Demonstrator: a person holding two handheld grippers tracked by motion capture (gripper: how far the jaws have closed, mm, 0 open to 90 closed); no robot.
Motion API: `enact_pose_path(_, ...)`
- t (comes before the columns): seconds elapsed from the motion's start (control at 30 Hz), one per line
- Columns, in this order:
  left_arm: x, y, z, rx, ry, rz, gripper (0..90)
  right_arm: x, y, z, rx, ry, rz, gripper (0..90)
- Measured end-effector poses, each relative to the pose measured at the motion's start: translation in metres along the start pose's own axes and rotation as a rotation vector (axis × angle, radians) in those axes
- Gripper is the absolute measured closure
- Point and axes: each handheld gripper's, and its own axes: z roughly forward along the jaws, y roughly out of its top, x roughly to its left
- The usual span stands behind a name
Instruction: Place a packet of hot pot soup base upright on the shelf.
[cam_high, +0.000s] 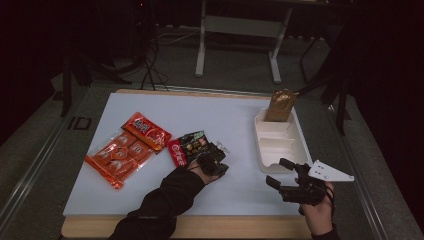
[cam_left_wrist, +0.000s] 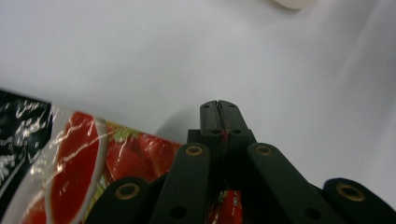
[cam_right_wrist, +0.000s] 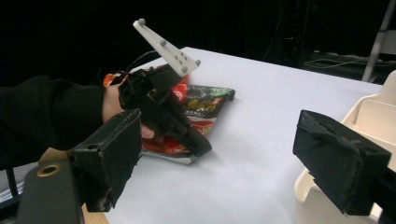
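One brown bag (cam_high: 281, 105) already stands in the tray (cam_high: 300, 150). The left gripper (cam_left_wrist: 218, 109) is clamped on the red snack pack (cam_high: 192, 147), which lies mid-table. The right gripper (cam_right_wrist: 215, 158) waits wide apart by the tray, and more packs (cam_high: 120, 152) remain.

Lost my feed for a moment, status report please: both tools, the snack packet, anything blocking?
Left tool shut on the red-and-black snack packet. Right tool open, beside the white compartment tray. White table between packet and tray looks clear.

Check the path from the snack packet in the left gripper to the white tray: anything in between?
Nothing visible. The left gripper is shut on the edge of the snack packet; bare table lies between it and the white tray. The right gripper hangs open by the tray's near corner, beside that path.
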Motion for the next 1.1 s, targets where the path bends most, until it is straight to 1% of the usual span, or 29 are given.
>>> enact_pose_path(0.27, -0.006, -0.014, -0.009, 0.004, -0.014, 0.008, 90.0, 0.001, 0.000, 0.002, 0.004, 0.000, -0.003, 15.7)
enact_pose_path(0.43, -0.010, -0.022, -0.015, 0.010, -0.009, 0.016, 90.0, 0.001, 0.000, 0.003, 0.009, -0.002, -0.001, 15.7)
enact_pose_path(0.67, -0.011, -0.032, -0.022, 0.010, -0.011, 0.013, 90.0, 0.001, -0.001, 0.003, 0.010, 0.000, -0.001, 15.7)
enact_pose_path(0.87, -0.012, -0.038, -0.027, 0.012, -0.002, 0.024, 90.0, 0.001, -0.001, 0.003, 0.012, -0.003, 0.001, 15.7)
enact_pose_path(0.97, -0.012, -0.041, -0.029, -0.002, -0.015, 0.029, 90.0, 0.002, -0.001, 0.004, 0.014, -0.004, 0.000, 15.7)
enact_pose_path(1.0, -0.012, -0.043, -0.029, -0.024, -0.025, 0.035, 90.0, 0.002, -0.001, 0.004, 0.014, -0.001, 0.001, 15.7)
enact_pose_path(1.03, -0.012, -0.044, -0.031, -0.025, -0.020, 0.043, 90.0, 0.002, -0.001, 0.004, 0.013, 0.001, 0.003, 15.7)
enact_pose_path(1.07, -0.012, -0.045, -0.034, -0.044, -0.024, 0.039, 90.0, 0.002, 0.000, 0.005, 0.016, 0.000, 0.000, 15.7)
enact_pose_path(1.1, -0.011, -0.046, -0.037, -0.070, -0.039, 0.037, 89.9, 0.002, -0.001, 0.005, 0.015, -0.001, -0.002, 15.7)
